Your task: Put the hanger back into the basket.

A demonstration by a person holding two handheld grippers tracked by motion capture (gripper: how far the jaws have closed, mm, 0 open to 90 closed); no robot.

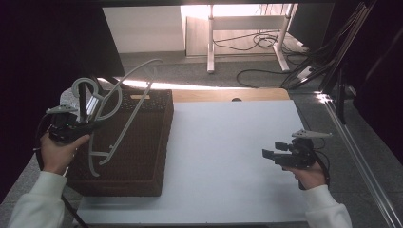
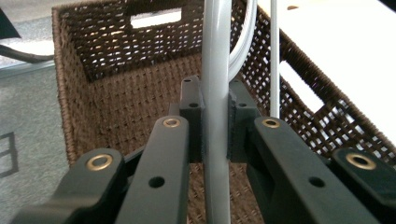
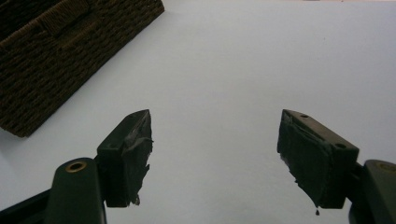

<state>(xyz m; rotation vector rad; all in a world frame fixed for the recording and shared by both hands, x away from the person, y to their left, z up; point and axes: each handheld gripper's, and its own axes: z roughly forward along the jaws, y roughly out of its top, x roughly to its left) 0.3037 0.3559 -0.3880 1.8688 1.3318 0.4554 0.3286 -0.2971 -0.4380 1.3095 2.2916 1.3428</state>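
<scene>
The right gripper [image 1: 270, 155] is held over the white worktop [image 1: 228, 142], fingers spread wide, nothing between them. The left gripper [image 2: 215, 123] is clamped on a grey hanger [image 1: 111, 107], held above the brown wicker basket [image 1: 142, 142].

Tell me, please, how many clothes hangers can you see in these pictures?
1: a grey hanger, clamped in the left gripper and held above the brown wicker basket at the table's left. The basket floor that shows holds none; part is hidden.

White table [image 1: 228, 156], desk legs [image 1: 210, 38], floor cables [image 1: 266, 40]
</scene>
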